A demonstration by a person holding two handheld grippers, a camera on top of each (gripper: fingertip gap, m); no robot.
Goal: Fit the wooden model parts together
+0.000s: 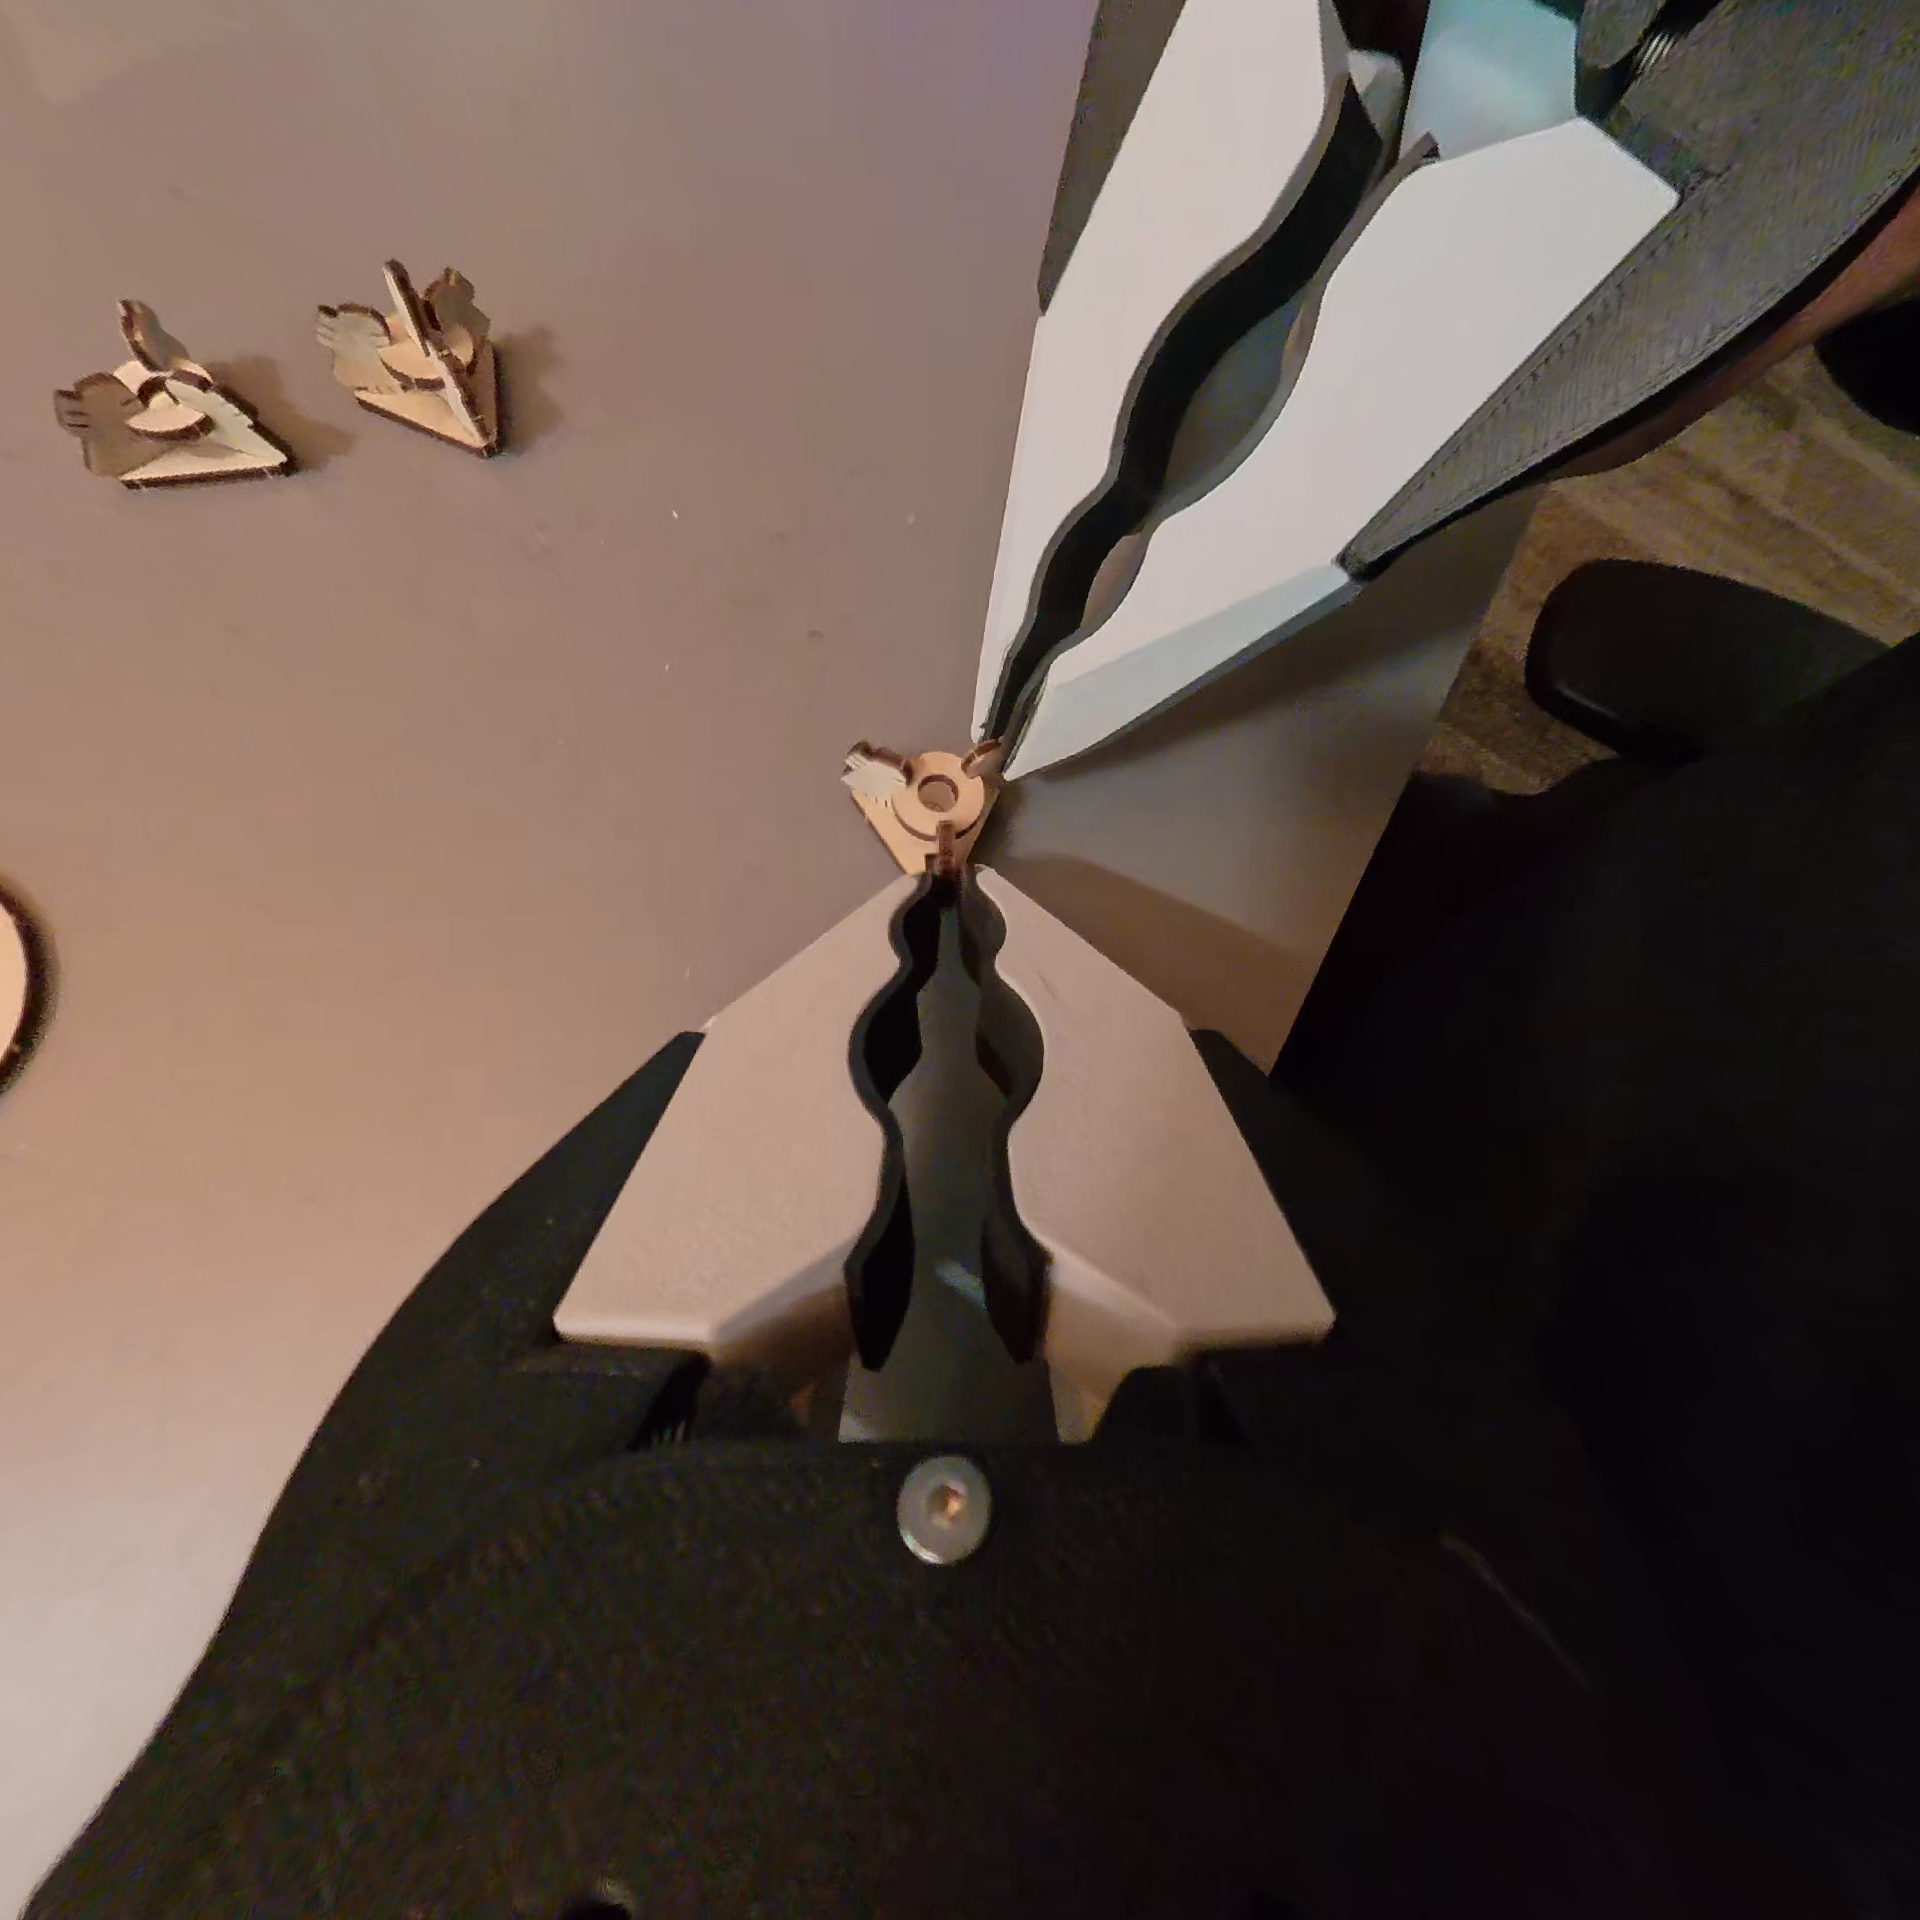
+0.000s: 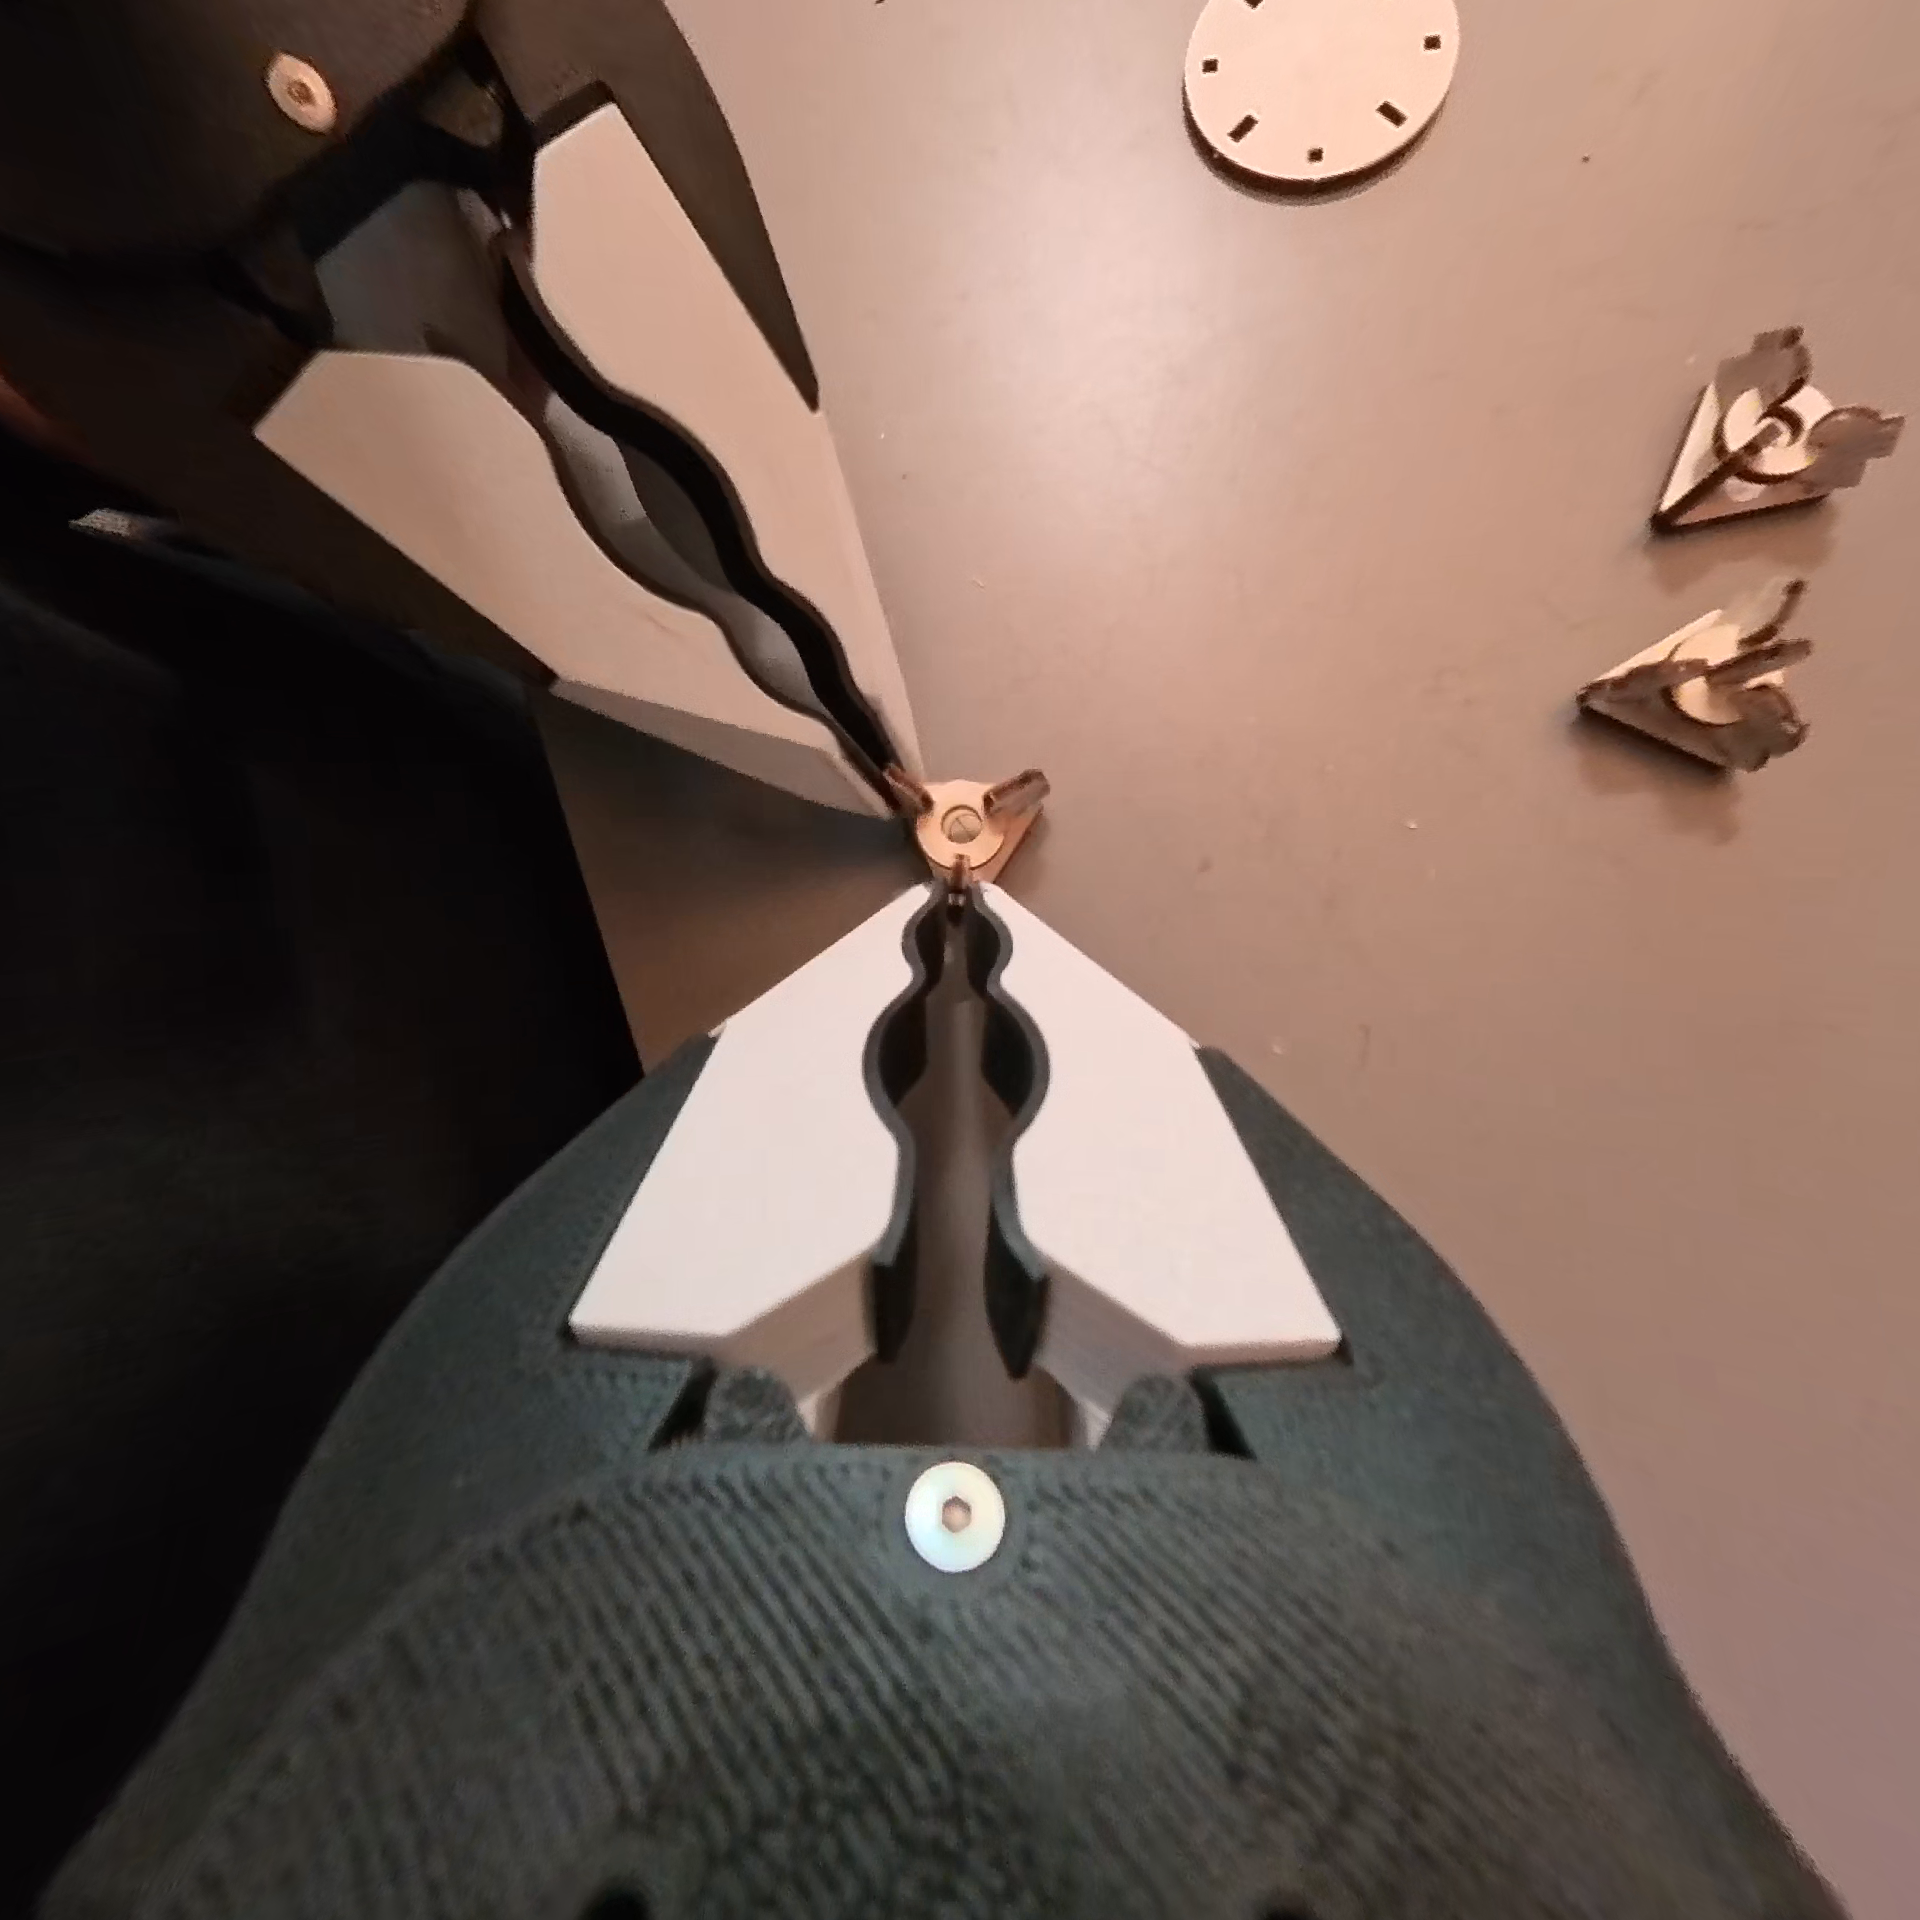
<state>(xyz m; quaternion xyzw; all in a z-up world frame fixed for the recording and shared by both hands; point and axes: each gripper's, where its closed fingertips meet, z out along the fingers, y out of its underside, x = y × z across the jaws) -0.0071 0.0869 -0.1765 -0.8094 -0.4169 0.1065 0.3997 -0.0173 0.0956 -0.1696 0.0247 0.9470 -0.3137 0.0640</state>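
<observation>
A small wooden assembly (image 1: 928,805), a triangular base with a round disc and three thin upright fins, sits on the grey-brown table (image 1: 520,675) near its edge. My left gripper (image 1: 943,883) is shut on the fin nearest to it. My right gripper (image 1: 1000,750) reaches in from the upper right and is shut on another fin. In the right wrist view, the right gripper (image 2: 961,891) pinches the near fin of the assembly (image 2: 971,826), and the left gripper (image 2: 891,781) pinches the fin on the left. The third fin (image 2: 1023,792) stands free.
Two more wooden assemblies (image 1: 171,416) (image 1: 416,374) lie farther out on the table; they also show in the right wrist view (image 2: 1766,447) (image 2: 1704,691). A round slotted wooden disc (image 2: 1320,88) lies beyond. A black chair (image 1: 1683,665) stands past the table's edge. Less than 4 cm separates the two grippers' tips.
</observation>
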